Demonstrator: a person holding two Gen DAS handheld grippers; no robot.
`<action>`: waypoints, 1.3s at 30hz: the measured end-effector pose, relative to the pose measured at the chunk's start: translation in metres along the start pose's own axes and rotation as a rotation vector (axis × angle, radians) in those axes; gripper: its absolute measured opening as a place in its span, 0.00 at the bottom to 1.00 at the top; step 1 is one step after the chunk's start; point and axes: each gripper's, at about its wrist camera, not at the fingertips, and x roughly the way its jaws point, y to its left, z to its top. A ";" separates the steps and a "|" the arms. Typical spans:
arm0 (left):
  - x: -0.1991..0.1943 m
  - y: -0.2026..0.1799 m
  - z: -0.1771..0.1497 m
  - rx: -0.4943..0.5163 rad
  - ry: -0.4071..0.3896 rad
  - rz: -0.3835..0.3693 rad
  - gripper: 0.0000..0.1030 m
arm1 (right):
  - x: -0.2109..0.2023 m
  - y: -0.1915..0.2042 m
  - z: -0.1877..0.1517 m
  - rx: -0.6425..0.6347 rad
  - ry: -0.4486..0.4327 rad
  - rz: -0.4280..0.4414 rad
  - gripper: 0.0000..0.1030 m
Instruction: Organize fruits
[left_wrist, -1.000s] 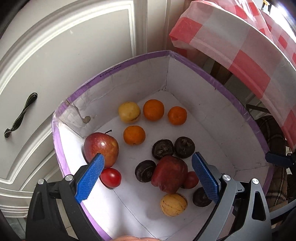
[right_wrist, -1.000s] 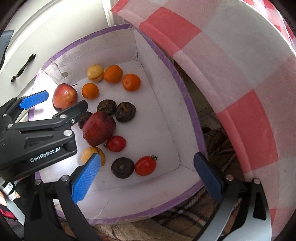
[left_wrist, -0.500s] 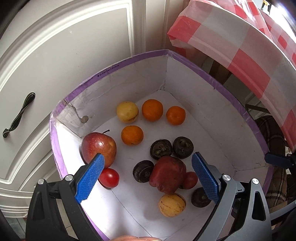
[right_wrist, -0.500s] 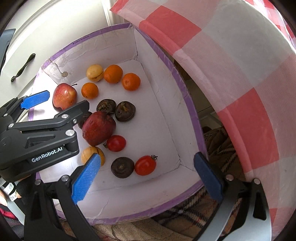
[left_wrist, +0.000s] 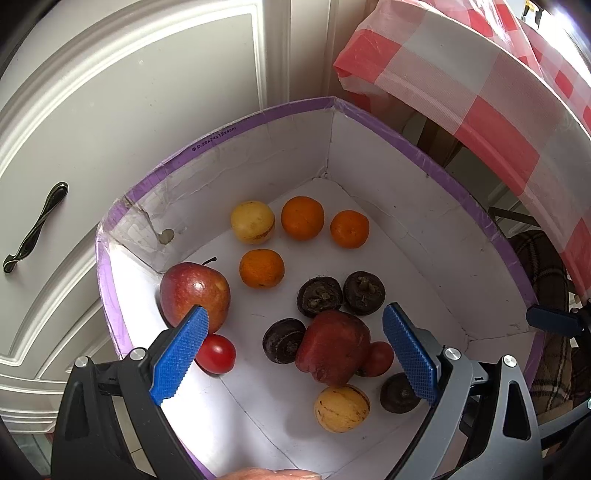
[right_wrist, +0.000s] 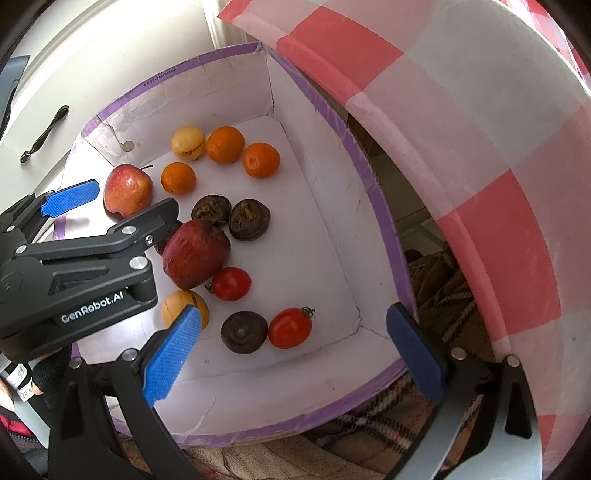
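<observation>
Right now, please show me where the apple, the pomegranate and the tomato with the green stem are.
apple (left_wrist: 192, 291), left wrist view, middle of its red skin.
pomegranate (right_wrist: 197, 253), right wrist view, middle of its dark red body.
tomato with green stem (right_wrist: 290, 328), right wrist view, middle of its red skin.

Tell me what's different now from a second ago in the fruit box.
Very little. The left gripper has eased slightly forward over the box, jaws open above the big dark red fruit. The right gripper kept its place, open and empty. Nothing was gripped or released; no fruit shifted.
</observation>
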 end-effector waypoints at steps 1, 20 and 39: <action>0.001 0.000 0.000 0.001 0.000 -0.001 0.89 | 0.001 0.000 -0.001 0.001 0.001 0.000 0.98; 0.003 -0.003 -0.001 0.006 0.007 -0.009 0.89 | 0.002 0.000 -0.002 0.004 0.009 0.003 0.98; 0.006 -0.003 0.000 0.003 0.015 -0.009 0.89 | 0.006 -0.002 -0.004 0.006 0.020 0.008 0.98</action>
